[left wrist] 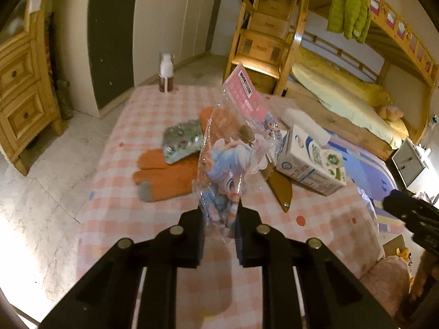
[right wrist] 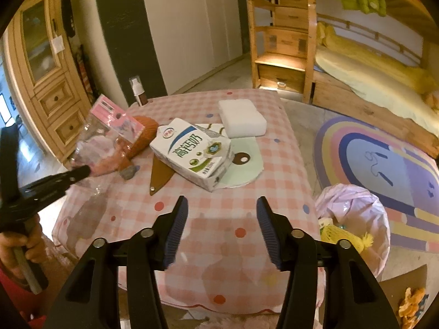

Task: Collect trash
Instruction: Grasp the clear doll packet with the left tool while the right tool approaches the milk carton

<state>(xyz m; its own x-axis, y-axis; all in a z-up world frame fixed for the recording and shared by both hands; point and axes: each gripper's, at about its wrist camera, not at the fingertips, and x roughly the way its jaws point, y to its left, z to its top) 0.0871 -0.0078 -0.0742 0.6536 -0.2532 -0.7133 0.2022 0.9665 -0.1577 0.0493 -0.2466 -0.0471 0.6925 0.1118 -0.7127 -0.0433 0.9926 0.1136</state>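
My left gripper [left wrist: 219,205] is shut on a clear plastic toy wrapper [left wrist: 236,142] with a pink header card and holds it upright above the pink checked table [left wrist: 131,213]. In the right wrist view the same wrapper [right wrist: 109,131] hangs from the left gripper [right wrist: 85,171] at the left. A crushed white milk carton [right wrist: 192,153] lies in the middle of the table, also seen in the left wrist view [left wrist: 310,161]. My right gripper [right wrist: 222,211] is open and empty above the table's near edge. A bin lined with a pink bag [right wrist: 354,219] stands on the floor at the table's right.
Orange gloves [left wrist: 164,175], a greenish packet [left wrist: 182,139], a brown leather piece [right wrist: 160,175], a white sponge block [right wrist: 241,118], a pale round mat [right wrist: 244,164] and a spray bottle [right wrist: 138,91] are on the table. A wooden bunk bed [right wrist: 356,63], a rainbow rug [right wrist: 384,150] and a wooden cabinet [right wrist: 46,68] surround it.
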